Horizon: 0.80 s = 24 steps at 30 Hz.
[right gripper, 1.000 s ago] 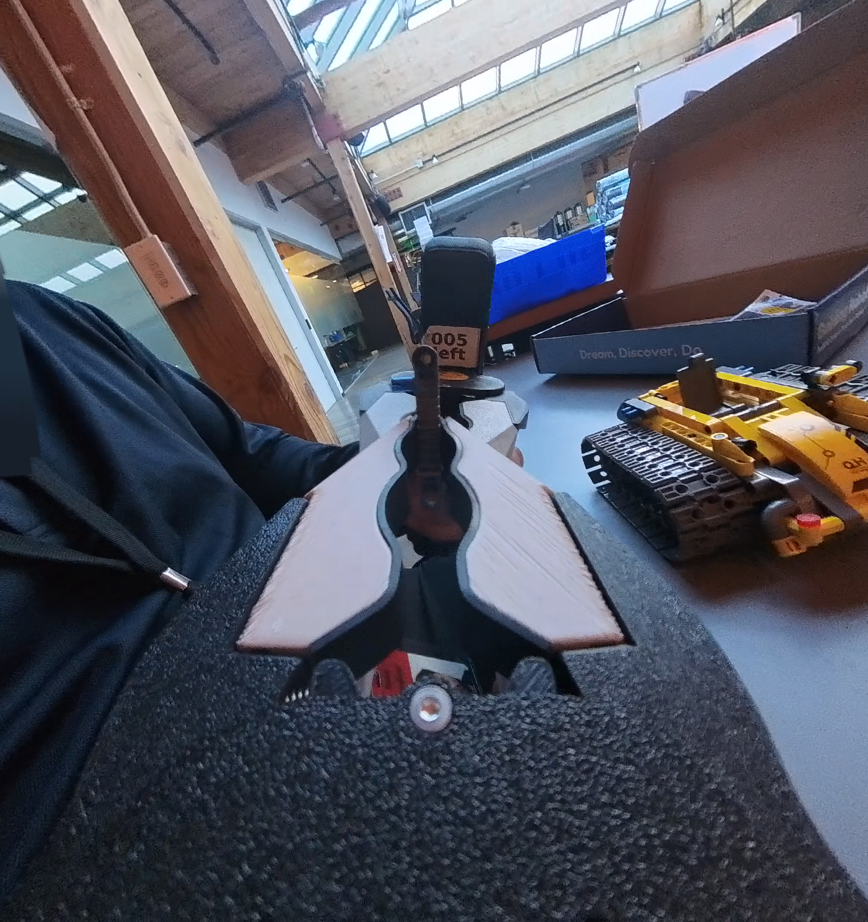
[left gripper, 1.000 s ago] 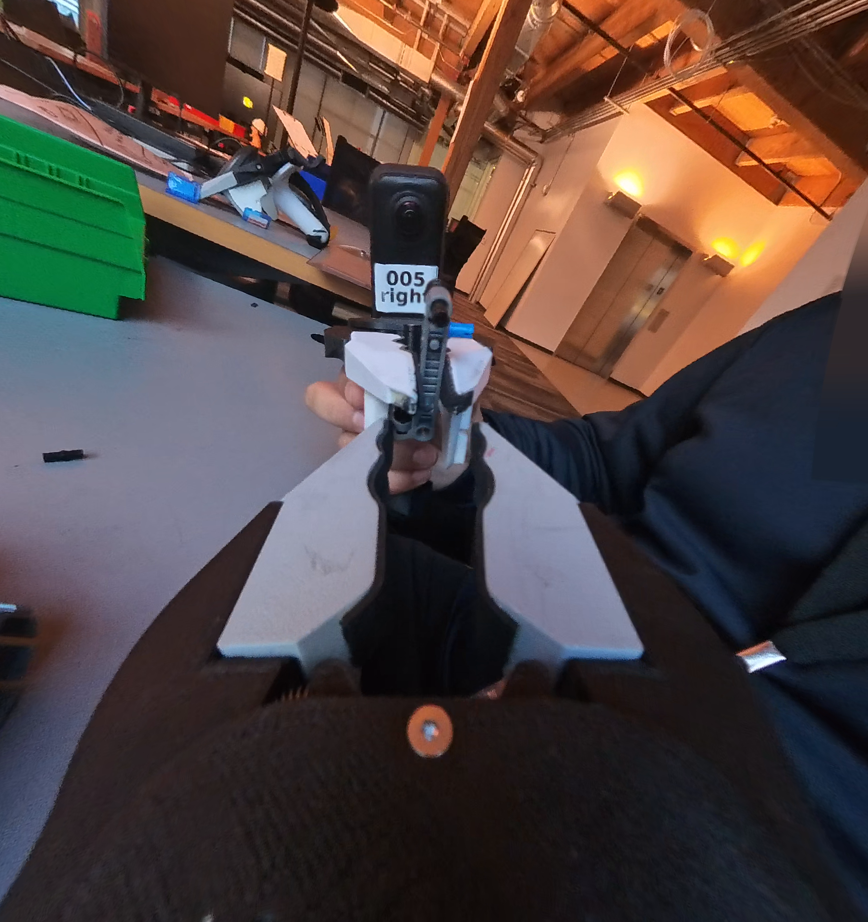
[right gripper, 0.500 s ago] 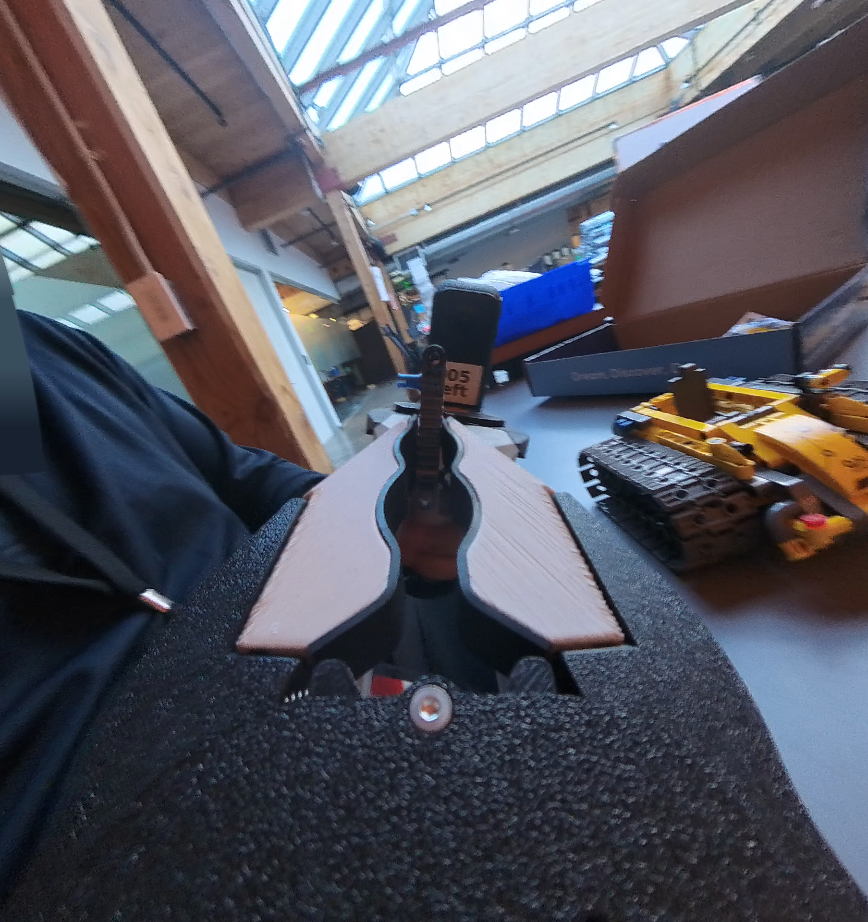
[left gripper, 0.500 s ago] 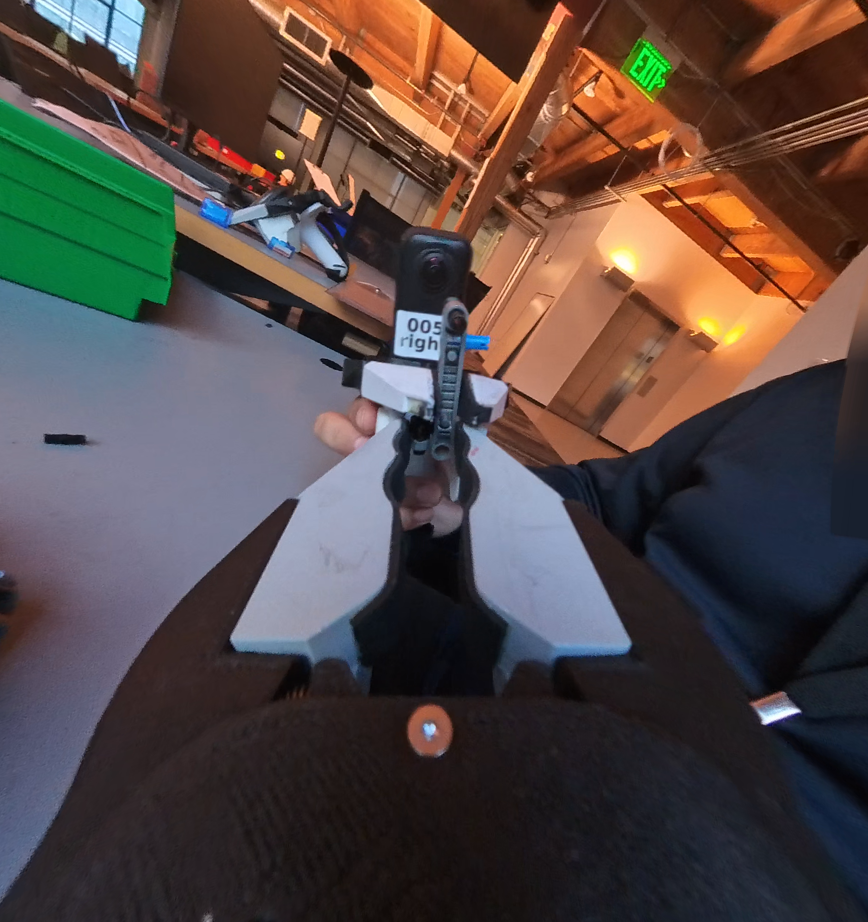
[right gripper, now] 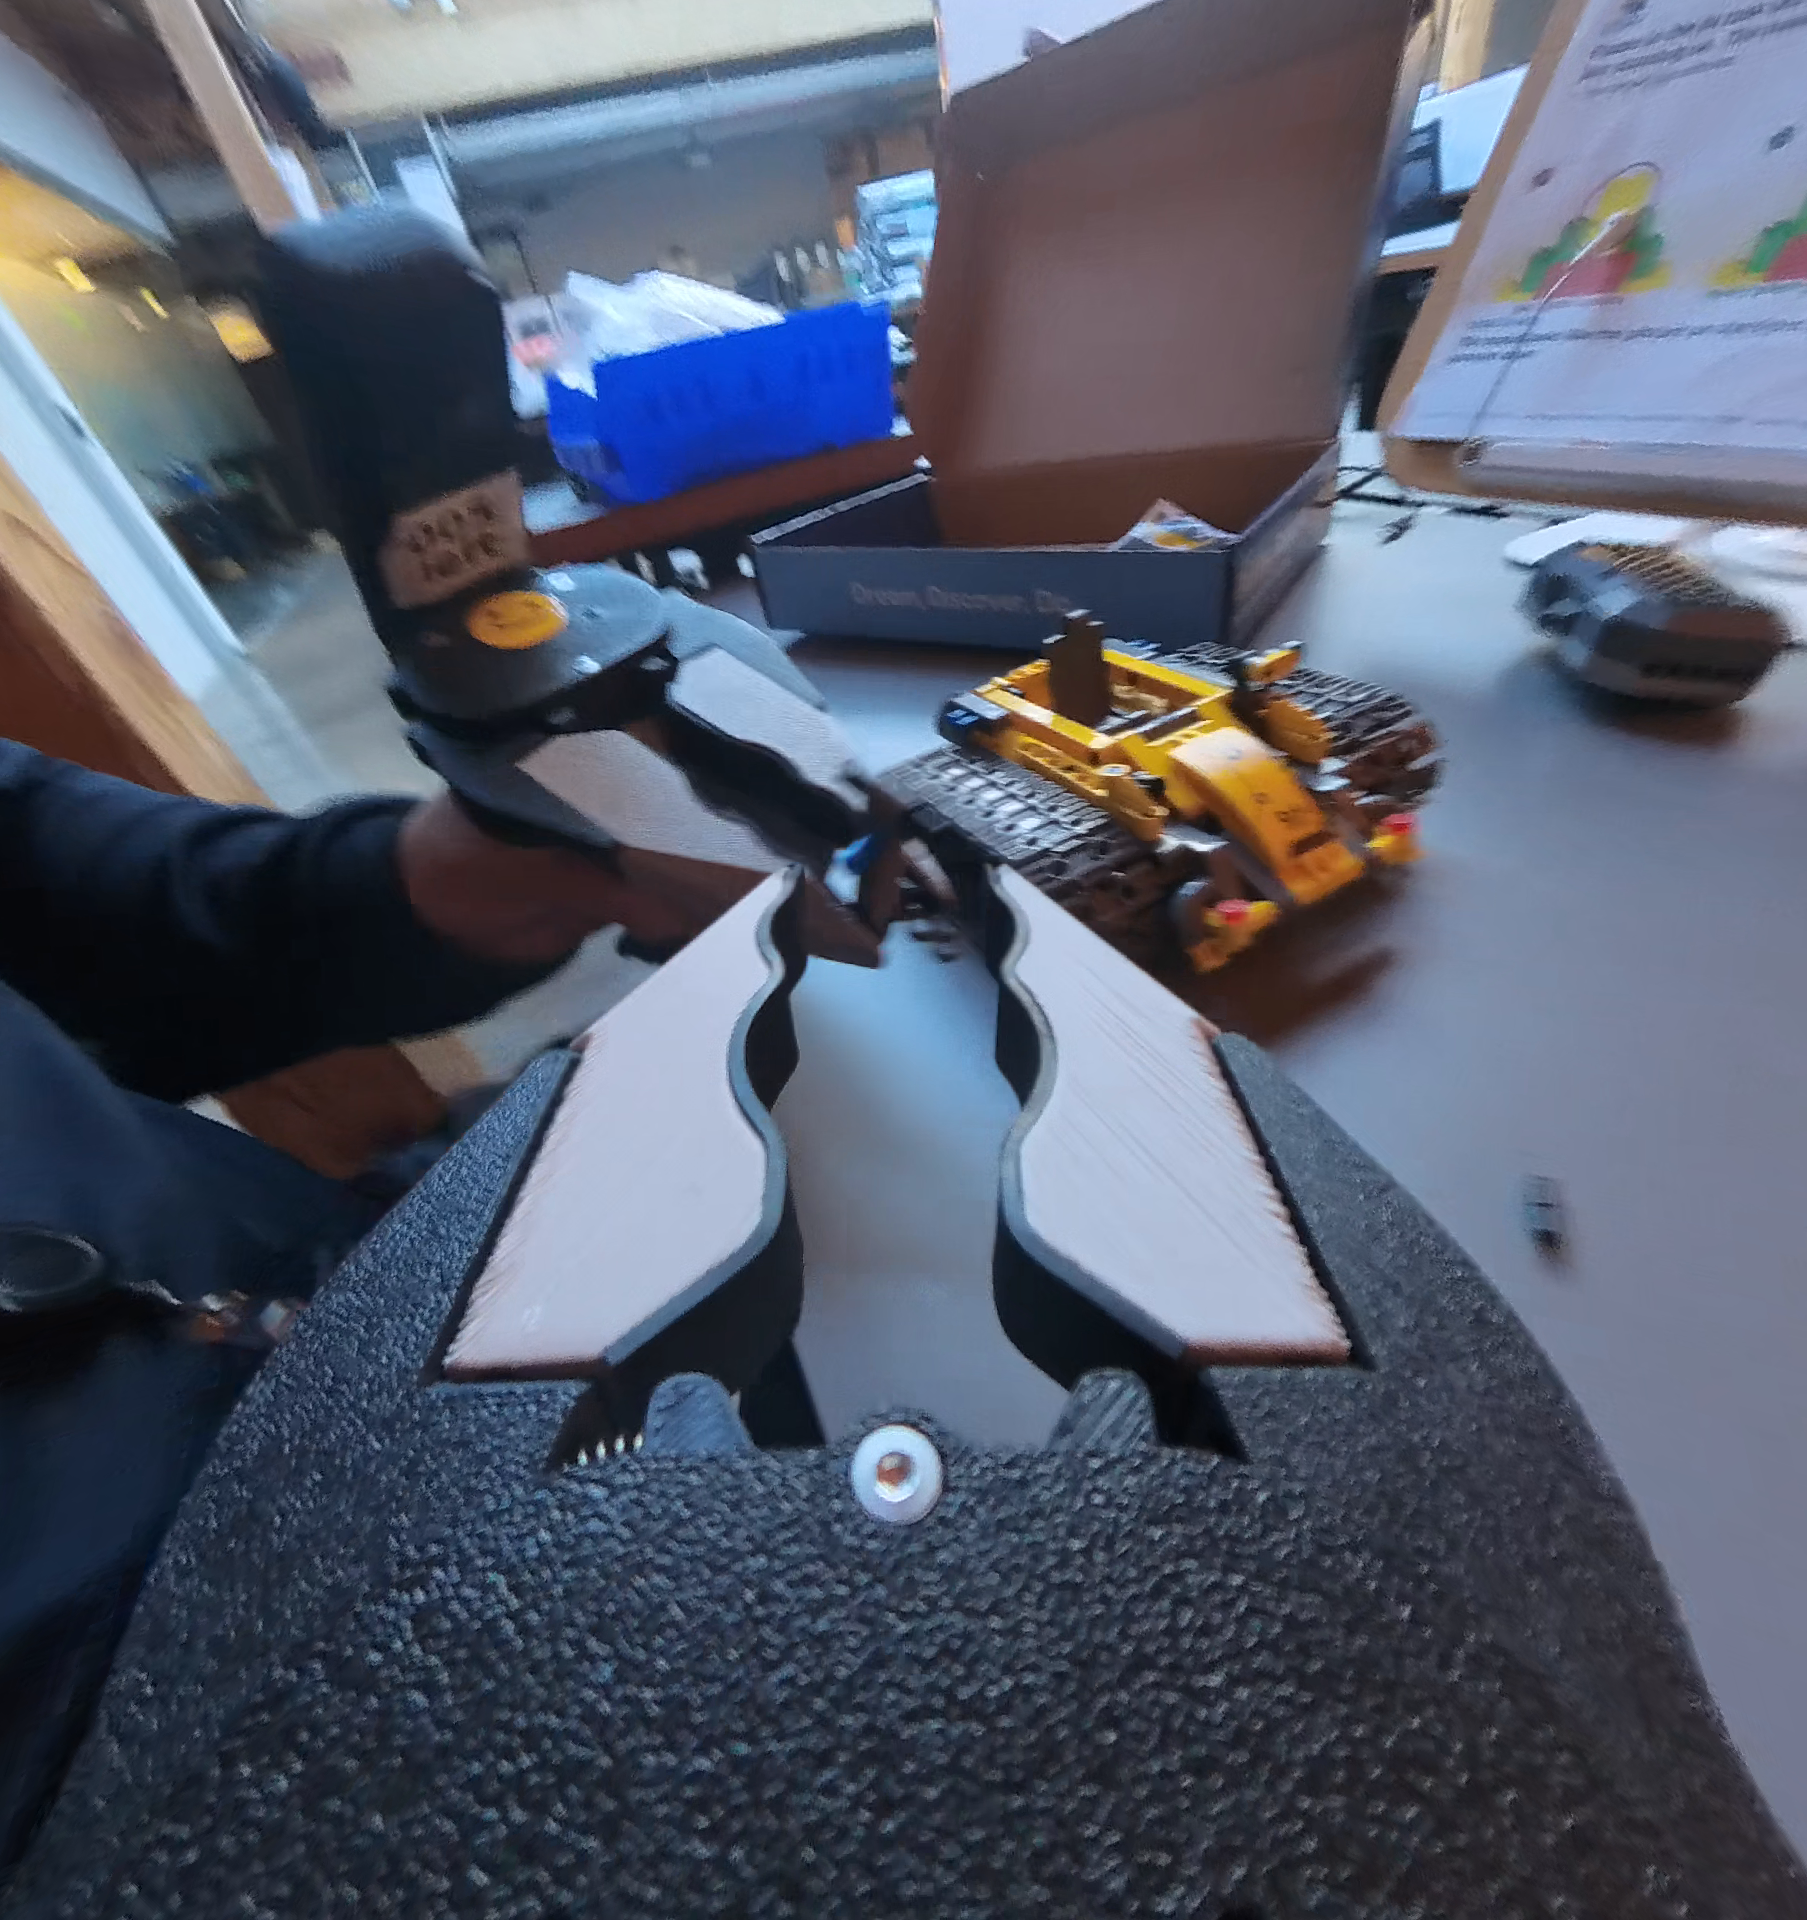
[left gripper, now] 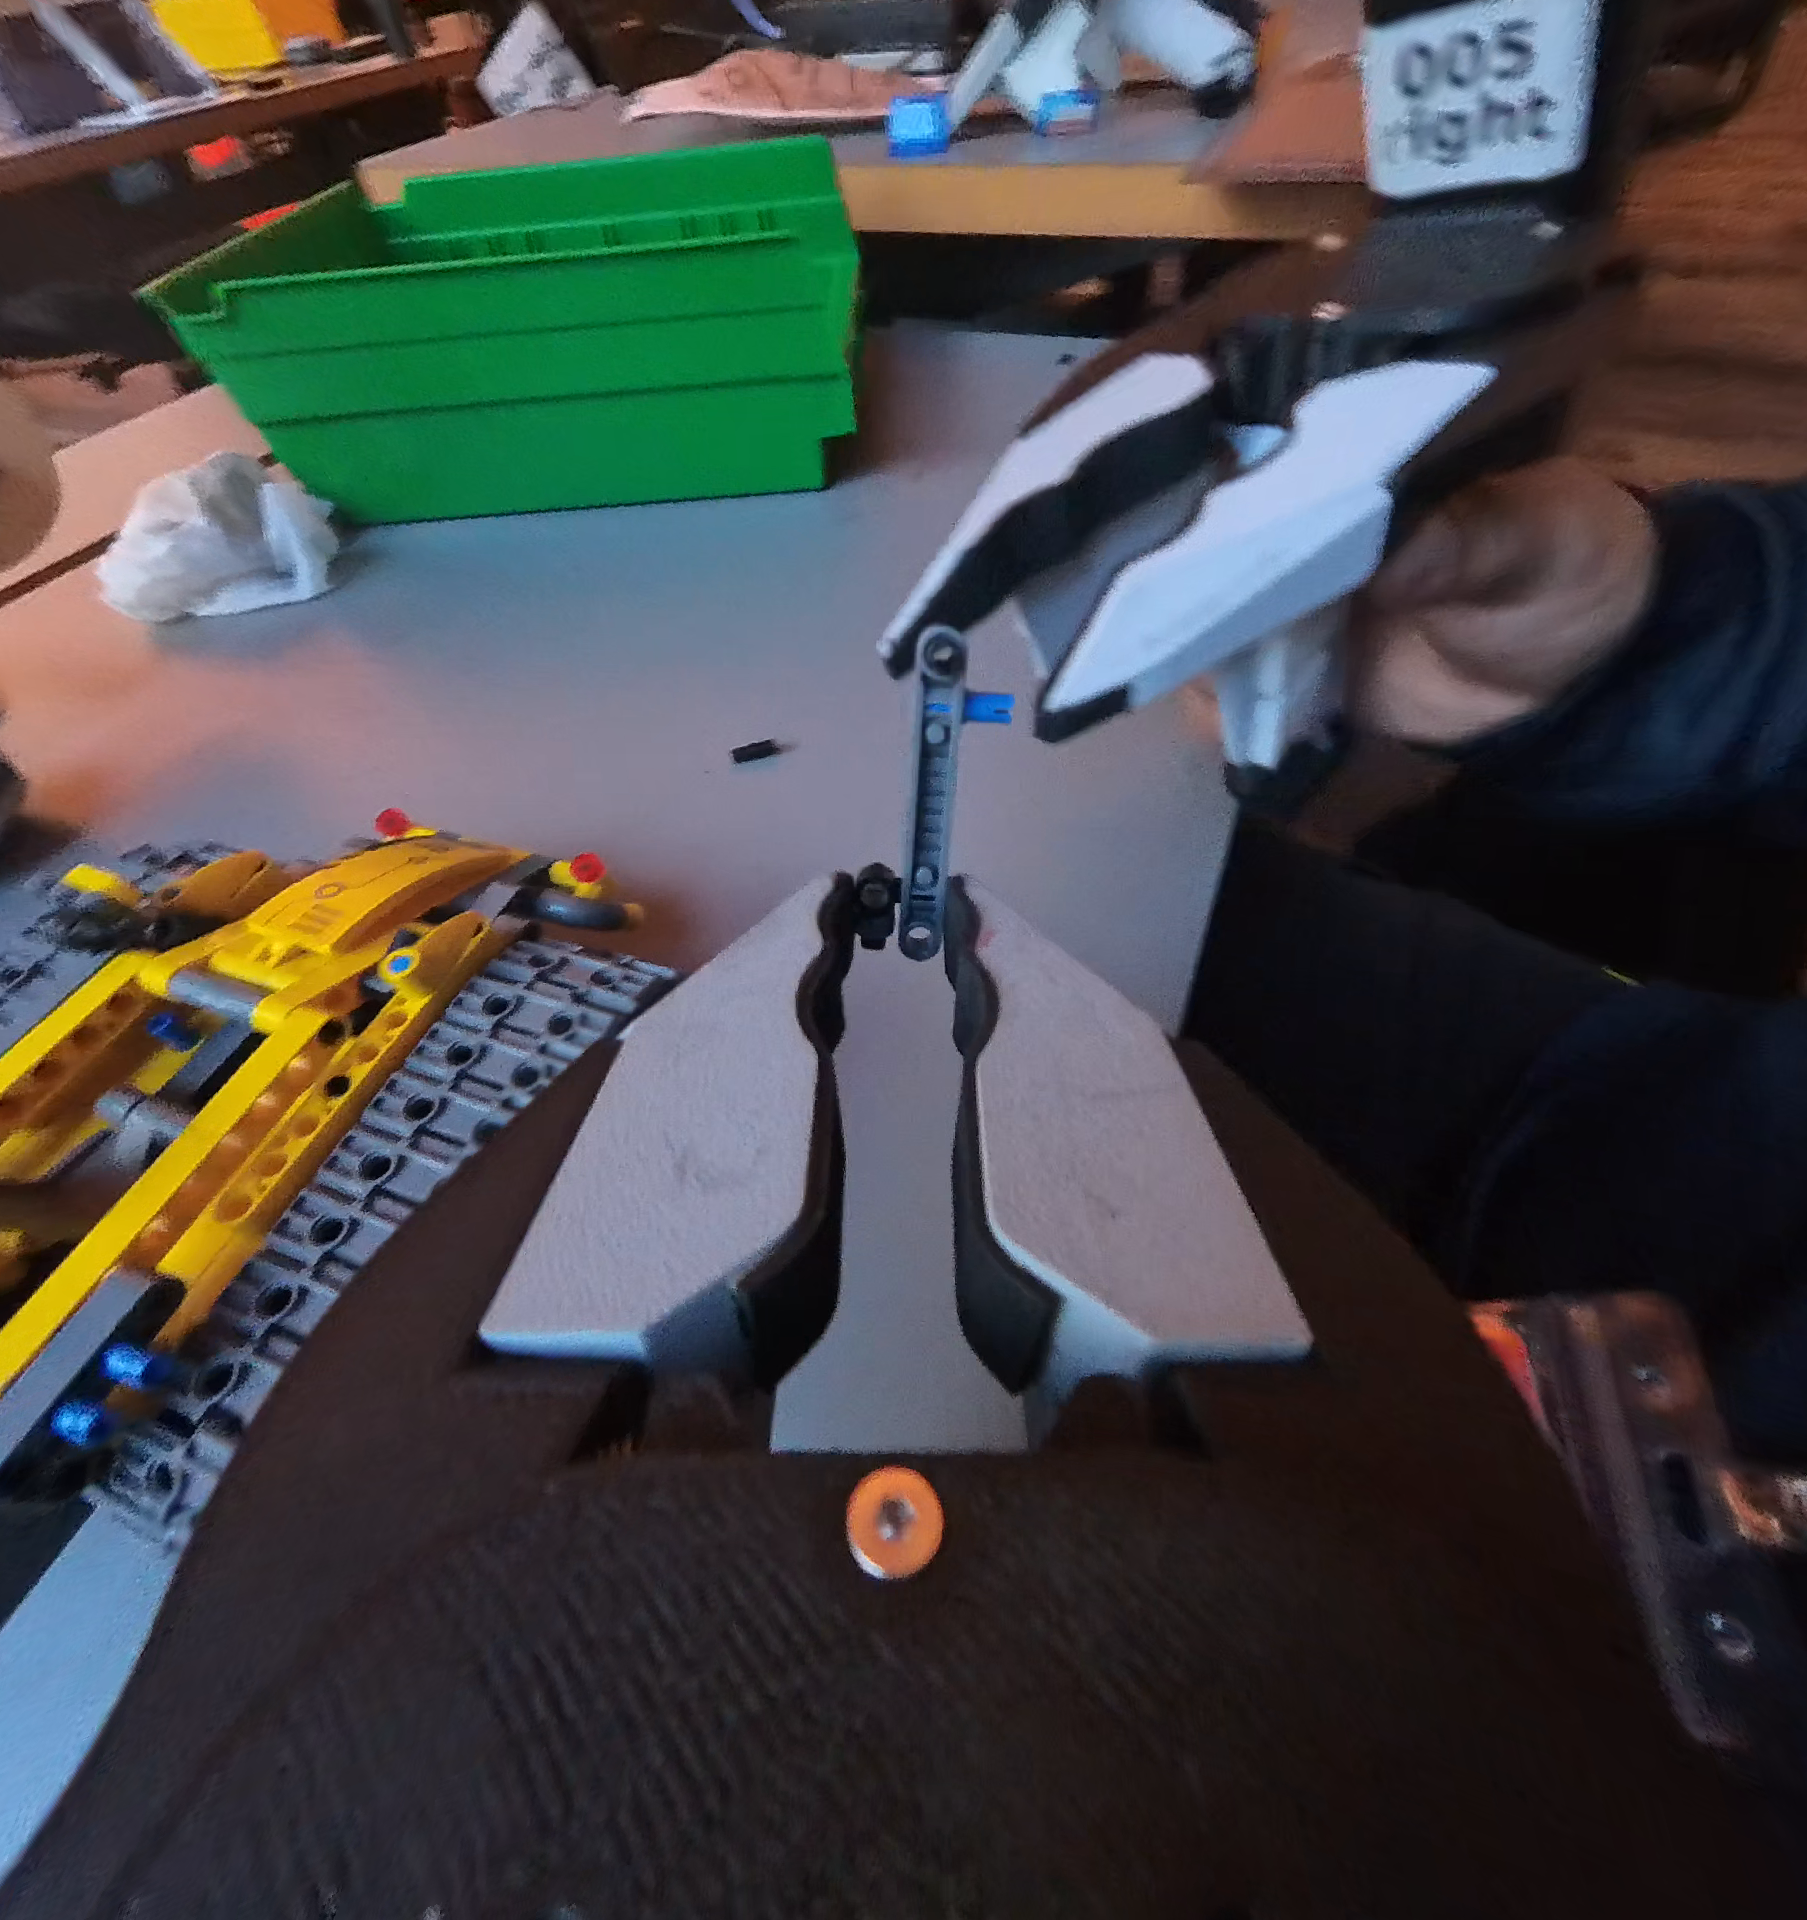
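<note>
My left gripper (left gripper: 897, 906) is shut on the lower end of a thin grey beam (left gripper: 930, 800) and holds it upright above the table. A black pin (left gripper: 875, 899) sits at the beam's lower end and a blue pin (left gripper: 987, 708) near its top. My right gripper (right gripper: 891, 891) is open and empty. In the left wrist view the right gripper (left gripper: 977, 681) hangs at the beam's top end with its jaws spread. In the right wrist view the beam (right gripper: 881, 883) is blurred, just past my open fingertips. A yellow tracked model (left gripper: 255, 1039) stands on the table at the left.
A green bin (left gripper: 566, 332) and a crumpled white bag (left gripper: 213, 540) are at the back of the grey table (left gripper: 566, 665). A loose black pin (left gripper: 753, 750) lies on it. The right wrist view shows the model (right gripper: 1190, 779), an open cardboard box (right gripper: 1086, 416), a blue bin (right gripper: 722, 395), a dark device (right gripper: 1647, 634) and a printed sheet (right gripper: 1657, 260).
The right gripper opened and let go of the grey beam, which stays in the left gripper. Both grippers tilted down toward the table and drew apart.
</note>
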{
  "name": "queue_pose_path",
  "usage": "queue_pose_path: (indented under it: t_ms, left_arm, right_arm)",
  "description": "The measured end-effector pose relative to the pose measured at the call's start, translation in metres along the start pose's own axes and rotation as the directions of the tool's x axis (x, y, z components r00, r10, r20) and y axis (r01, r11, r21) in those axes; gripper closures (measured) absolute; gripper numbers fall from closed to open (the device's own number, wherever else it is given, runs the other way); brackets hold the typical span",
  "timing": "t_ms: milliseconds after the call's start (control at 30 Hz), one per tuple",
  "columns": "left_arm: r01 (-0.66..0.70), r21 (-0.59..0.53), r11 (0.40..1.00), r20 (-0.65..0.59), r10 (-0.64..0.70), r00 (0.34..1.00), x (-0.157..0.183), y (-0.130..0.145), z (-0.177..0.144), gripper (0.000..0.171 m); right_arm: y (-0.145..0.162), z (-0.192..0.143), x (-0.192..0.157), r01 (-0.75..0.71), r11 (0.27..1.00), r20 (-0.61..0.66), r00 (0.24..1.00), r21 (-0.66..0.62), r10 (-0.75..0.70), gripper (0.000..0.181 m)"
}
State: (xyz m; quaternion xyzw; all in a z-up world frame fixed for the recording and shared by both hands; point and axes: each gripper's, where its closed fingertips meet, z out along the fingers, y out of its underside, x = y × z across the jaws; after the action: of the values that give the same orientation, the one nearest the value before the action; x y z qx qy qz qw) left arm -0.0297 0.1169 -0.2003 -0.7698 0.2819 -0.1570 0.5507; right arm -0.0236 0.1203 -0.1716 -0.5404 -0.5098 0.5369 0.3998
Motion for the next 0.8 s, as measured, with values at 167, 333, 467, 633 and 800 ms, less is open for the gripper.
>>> queue_pose_path:
  t_ms: [167,333,467,633,800]
  left_arm:
    - [0.065,0.009,0.998,-0.160,-0.063,0.985,0.014,-0.001,-0.007,0.158]
    - [0.079,-0.055,0.995,-0.227,-0.090,0.970,0.017,0.010,-0.009,0.158]
    - [0.081,-0.082,0.993,-0.258,-0.100,0.961,0.025,0.012,-0.007,0.157]
    - [0.035,-0.152,0.988,-0.251,-0.073,0.965,0.032,0.025,-0.001,0.157]
    - [0.048,-0.163,0.985,-0.221,-0.084,0.972,0.028,0.025,0.000,0.157]
  right_arm:
    - [-0.002,-0.013,-0.007,0.119,0.992,0.064,0.991,-0.044,-0.116,0.151]
    - [0.006,-0.013,-0.013,0.315,0.934,0.042,0.949,-0.166,-0.313,0.157]
    - [0.018,-0.007,-0.013,0.402,0.879,0.018,0.911,-0.256,-0.411,0.162]
    - [0.030,-0.005,-0.013,0.451,0.839,0.023,0.884,-0.305,-0.467,0.169]
    - [0.032,-0.005,-0.008,0.461,0.830,-0.004,0.874,-0.314,-0.487,0.177]
